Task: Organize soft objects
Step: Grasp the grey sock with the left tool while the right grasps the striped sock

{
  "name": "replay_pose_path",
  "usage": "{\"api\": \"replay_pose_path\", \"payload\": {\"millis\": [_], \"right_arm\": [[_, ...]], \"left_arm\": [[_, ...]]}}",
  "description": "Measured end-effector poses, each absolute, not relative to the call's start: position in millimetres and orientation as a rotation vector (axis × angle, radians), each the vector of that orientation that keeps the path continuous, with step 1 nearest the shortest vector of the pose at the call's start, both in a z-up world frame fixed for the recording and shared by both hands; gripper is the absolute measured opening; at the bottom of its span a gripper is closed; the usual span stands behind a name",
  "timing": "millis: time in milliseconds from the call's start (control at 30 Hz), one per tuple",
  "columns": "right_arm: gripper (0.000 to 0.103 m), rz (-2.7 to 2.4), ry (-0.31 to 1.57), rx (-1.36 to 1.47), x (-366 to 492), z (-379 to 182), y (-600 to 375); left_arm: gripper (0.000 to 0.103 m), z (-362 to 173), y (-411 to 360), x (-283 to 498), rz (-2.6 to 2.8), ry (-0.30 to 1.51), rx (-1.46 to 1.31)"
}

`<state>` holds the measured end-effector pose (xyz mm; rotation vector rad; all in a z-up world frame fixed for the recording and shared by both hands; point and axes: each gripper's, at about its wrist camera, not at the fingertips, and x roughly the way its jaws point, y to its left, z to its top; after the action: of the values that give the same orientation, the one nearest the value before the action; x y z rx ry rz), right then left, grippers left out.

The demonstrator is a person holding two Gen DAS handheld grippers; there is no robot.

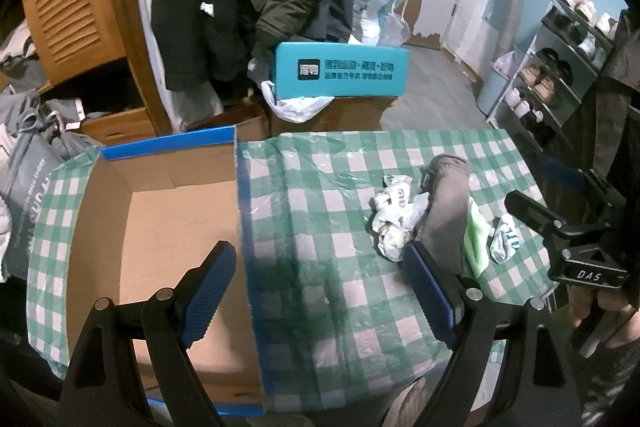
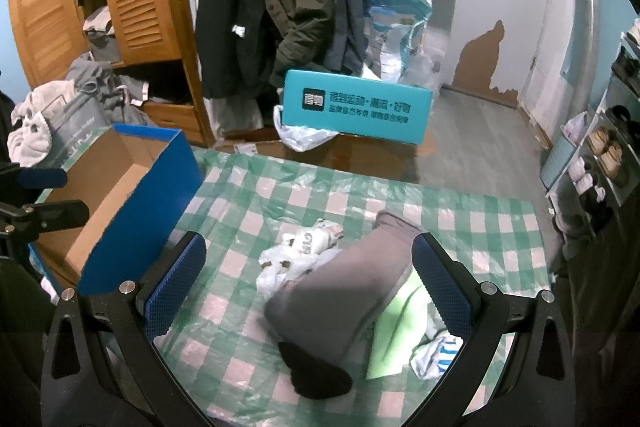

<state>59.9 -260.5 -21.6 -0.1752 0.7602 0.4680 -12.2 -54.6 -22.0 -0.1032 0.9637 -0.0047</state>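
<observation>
Blue ribbed pads line our left gripper (image 1: 320, 291), whose fingers stand wide apart with nothing between them, hovering above the seam where the cardboard box (image 1: 176, 227) meets the green-and-white checked tablecloth (image 1: 320, 187). The box is open and bare inside, matte brown with a blue-taped rim. To the right on the crinkly, glossy cloth lies the heap of soft things: crumpled white socks (image 1: 394, 215), a long grey fabric roll (image 1: 446, 203), a flat light green cloth (image 1: 478, 239) and a small white sock with blue stripes (image 1: 504, 235). The right gripper's black metal frame shows at the right edge, a hand (image 1: 600, 307) beneath it.

From the right wrist we see the right gripper (image 2: 308, 283) also spread open and empty, held low over the pile. The grey fabric roll (image 2: 348, 291) lies slanted between its fingers, a black sock (image 2: 316, 371) at its near end, the green cloth (image 2: 396, 323) tucked against its right side. The blue-walled box (image 2: 132, 211) sits at the left
</observation>
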Motion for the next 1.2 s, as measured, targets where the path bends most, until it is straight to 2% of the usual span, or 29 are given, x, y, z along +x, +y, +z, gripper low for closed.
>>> {"api": "replay_pose_path", "payload": {"millis": [667, 1200], "right_arm": [[0.101, 0.299, 0.871, -0.066, 85.0, -44.0, -350.4], [0.101, 0.184, 1.034, 0.002, 104.9, -97.7, -402.7]], "left_arm": [[0.087, -54.1, -94.6, 49.4, -0.069, 1.128, -0.099], [0.087, -86.4, -147.4, 85.4, -0.16, 1.183, -0.098]]}}
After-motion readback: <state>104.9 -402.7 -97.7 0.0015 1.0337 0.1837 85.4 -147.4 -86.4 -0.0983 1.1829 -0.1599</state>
